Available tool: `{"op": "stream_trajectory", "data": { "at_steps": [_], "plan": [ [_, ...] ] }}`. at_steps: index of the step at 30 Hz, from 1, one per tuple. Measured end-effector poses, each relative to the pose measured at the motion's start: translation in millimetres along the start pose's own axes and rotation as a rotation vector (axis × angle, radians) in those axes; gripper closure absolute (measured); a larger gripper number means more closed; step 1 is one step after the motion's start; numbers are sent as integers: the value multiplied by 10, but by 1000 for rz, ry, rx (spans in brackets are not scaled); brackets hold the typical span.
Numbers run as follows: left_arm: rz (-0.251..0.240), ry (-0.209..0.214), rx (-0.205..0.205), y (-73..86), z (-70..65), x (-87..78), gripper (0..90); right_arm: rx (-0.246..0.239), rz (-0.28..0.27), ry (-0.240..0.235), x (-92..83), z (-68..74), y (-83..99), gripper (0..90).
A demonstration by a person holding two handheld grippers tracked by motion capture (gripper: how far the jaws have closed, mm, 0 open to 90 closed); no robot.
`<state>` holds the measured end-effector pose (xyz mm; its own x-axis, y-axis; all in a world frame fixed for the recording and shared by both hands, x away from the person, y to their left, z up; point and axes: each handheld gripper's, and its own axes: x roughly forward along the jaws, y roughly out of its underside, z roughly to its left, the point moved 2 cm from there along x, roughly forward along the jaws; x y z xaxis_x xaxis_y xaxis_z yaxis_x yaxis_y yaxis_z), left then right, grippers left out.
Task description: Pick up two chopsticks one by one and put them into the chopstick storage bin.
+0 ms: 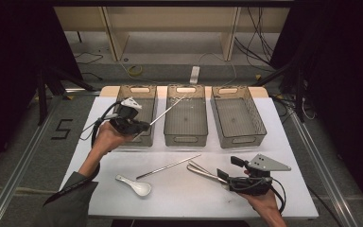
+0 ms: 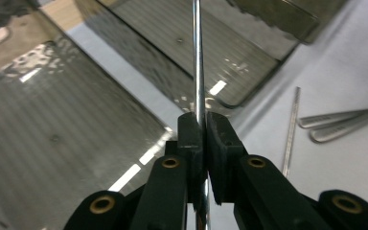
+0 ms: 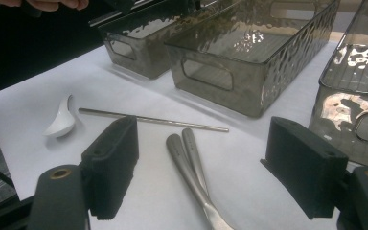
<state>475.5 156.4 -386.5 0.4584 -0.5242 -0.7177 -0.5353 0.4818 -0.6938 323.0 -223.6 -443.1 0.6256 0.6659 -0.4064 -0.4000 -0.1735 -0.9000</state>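
My left gripper is shut on a thin metal rod. The rod slants up and right from the jaws over the gap between the left bin and the middle bin. A second metal rod lies on the white tabletop in front of the bins. Metal tongs lie to its right. My right gripper is open, hovering low with the tongs' handles between its jaws, not touching. A white ceramic spoon lies front left.
Three smoky translucent bins stand in a row at the back of the white table; the right bin is empty. Metal rails flank the table. Cables and a power strip lie on the floor beyond.
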Motion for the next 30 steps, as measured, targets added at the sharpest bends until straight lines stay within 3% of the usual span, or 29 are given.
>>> {"op": "stream_trajectory", "data": {
  "at_steps": [5, 8, 18, 30],
  "plan": [
    [-26, -68, -44, -37, 190, -33, 845, 1, -8, -10, -2, 1, -3, 273],
    [-35, -82, -68, -40, 280, -32, 845, -2, -16, -16, -9, 12, -12, 269],
    [-36, -114, -129, -69, 488, -18, 845, -3, -28, -22, -21, 17, -18, 258],
    [-35, -138, -175, -34, 628, 19, 845, -6, -27, -24, -19, 22, -18, 259]
  ]
}}
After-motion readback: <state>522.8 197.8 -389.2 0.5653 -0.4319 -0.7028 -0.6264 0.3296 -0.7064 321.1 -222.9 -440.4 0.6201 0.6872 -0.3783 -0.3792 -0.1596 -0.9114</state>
